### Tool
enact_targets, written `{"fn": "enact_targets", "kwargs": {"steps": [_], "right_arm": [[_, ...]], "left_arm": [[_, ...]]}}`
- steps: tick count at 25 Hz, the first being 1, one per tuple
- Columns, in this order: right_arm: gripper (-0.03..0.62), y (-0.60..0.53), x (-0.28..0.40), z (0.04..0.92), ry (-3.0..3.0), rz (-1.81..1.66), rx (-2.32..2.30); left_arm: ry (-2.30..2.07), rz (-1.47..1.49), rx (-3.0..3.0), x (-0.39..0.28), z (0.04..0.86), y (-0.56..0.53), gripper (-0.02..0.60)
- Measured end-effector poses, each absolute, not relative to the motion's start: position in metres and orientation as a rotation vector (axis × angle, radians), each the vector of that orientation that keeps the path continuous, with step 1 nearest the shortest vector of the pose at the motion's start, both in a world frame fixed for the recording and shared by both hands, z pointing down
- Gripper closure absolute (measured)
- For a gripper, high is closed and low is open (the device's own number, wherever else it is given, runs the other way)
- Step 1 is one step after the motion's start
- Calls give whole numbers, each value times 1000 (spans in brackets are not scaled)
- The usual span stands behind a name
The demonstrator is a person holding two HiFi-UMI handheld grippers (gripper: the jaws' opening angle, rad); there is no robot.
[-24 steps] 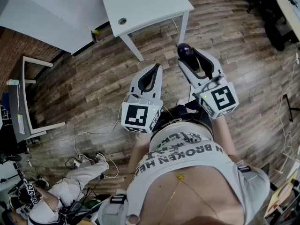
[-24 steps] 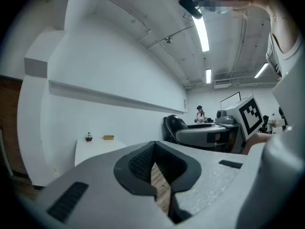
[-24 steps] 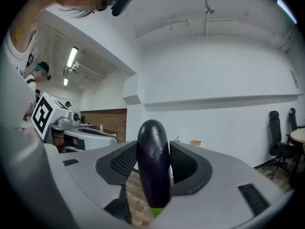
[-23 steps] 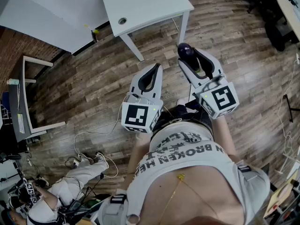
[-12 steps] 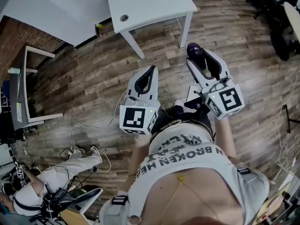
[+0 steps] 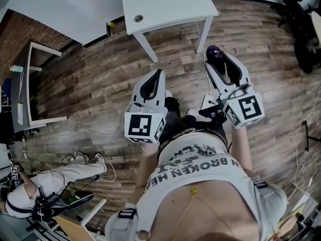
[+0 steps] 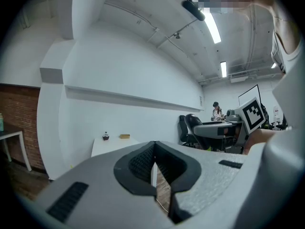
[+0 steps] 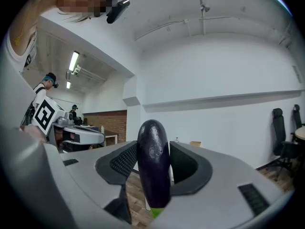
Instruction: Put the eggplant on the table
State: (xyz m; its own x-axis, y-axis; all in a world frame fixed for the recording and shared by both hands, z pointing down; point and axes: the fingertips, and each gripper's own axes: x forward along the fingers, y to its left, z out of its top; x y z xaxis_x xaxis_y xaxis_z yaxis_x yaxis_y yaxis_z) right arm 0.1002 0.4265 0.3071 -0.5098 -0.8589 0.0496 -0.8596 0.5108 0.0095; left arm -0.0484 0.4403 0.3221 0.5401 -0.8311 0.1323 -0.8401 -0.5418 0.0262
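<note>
A dark purple eggplant (image 8: 153,166) stands upright between the jaws of my right gripper (image 8: 153,150), which is shut on it, with a bit of green stem below. In the head view the eggplant (image 6: 214,52) pokes out of the right gripper (image 6: 220,59) above the wood floor, just right of the white table's (image 6: 165,4) near leg. Held beside it, the left gripper (image 6: 158,75) has its jaws together. In the left gripper view, the left gripper (image 7: 154,147) is shut on nothing, and the white table (image 7: 114,146) shows ahead of it.
A small dark object (image 7: 106,136) and a tan block (image 7: 125,136) sit on the table. A person (image 6: 35,197) sits on the floor at lower left beside cables (image 6: 93,163). A side table (image 6: 30,84) stands left, office chairs (image 6: 303,29) right.
The head view has swung, and the table and both grippers sit further right in the picture. The right gripper still holds the eggplant, now a little further right of the table leg.
</note>
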Motion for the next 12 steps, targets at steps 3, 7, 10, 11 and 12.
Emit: {"fn": "enact_targets", "kwargs": {"steps": [3, 7, 10, 11, 12], "right_arm": [[384, 411, 93, 308, -2684, 32, 1545], [384, 384, 85, 308, -2662, 34, 1576], [384, 361, 77, 307, -2643, 37, 1603], [384, 354, 74, 306, -2639, 36, 1611], [384, 346, 70, 306, -2635, 35, 1618]], "left_arm": [[-1422, 142, 2697, -49, 322, 420, 575], [-1327, 123, 2729, -45, 324, 388, 575], [-1275, 123, 2757, -48, 323, 360, 575], [-1260, 124, 2764, -51, 323, 350, 575], [-1245, 126, 2769, -54, 324, 341, 575]]}}
